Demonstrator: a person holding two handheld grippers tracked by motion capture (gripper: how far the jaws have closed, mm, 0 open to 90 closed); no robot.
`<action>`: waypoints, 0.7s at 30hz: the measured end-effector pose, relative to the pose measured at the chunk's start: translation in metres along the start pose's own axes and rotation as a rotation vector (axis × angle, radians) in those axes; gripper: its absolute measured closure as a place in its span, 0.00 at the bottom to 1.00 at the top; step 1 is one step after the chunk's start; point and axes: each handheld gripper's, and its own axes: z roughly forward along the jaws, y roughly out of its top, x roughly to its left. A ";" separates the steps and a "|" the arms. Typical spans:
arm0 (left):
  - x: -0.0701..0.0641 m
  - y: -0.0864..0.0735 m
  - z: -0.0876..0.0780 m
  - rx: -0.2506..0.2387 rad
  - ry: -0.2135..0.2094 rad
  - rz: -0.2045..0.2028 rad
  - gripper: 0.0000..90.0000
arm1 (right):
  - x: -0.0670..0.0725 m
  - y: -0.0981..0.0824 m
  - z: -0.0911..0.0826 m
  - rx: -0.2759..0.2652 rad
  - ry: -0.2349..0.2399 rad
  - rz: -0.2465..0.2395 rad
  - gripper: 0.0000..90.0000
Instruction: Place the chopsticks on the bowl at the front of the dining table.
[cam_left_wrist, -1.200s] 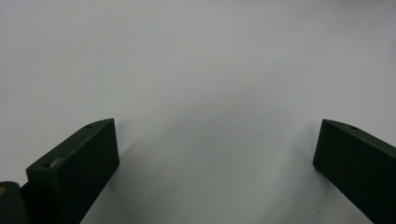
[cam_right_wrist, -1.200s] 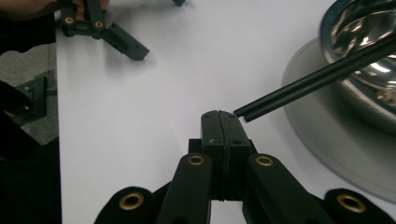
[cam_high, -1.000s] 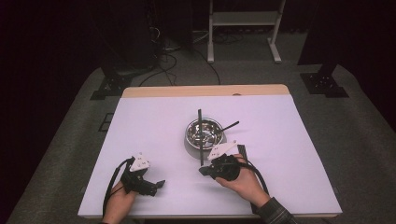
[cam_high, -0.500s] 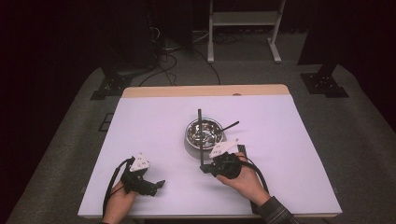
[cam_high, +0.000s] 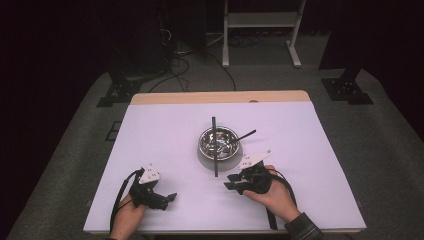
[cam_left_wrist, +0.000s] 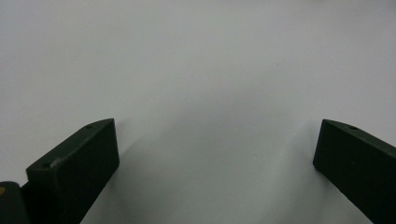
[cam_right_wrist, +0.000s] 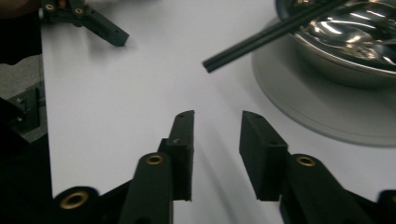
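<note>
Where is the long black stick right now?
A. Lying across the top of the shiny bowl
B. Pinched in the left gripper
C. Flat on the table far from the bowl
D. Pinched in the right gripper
A: the black stick lies across the rim of the metal bowl, its near end jutting past it, and the right gripper has nothing between its parted jaws.

floor: grey carpet | rear: dark, white stand | cables
</note>
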 end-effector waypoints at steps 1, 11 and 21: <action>0.000 0.000 0.000 0.000 0.000 0.000 0.00 | -0.002 -0.002 -0.003 -0.005 -0.010 0.004 0.65; 0.000 0.000 0.000 0.001 0.003 0.005 0.00 | -0.019 -0.027 -0.026 0.010 -0.137 0.046 0.36; 0.000 0.000 0.000 -0.001 0.001 0.000 0.00 | -0.036 -0.055 -0.058 0.007 -0.264 0.097 0.30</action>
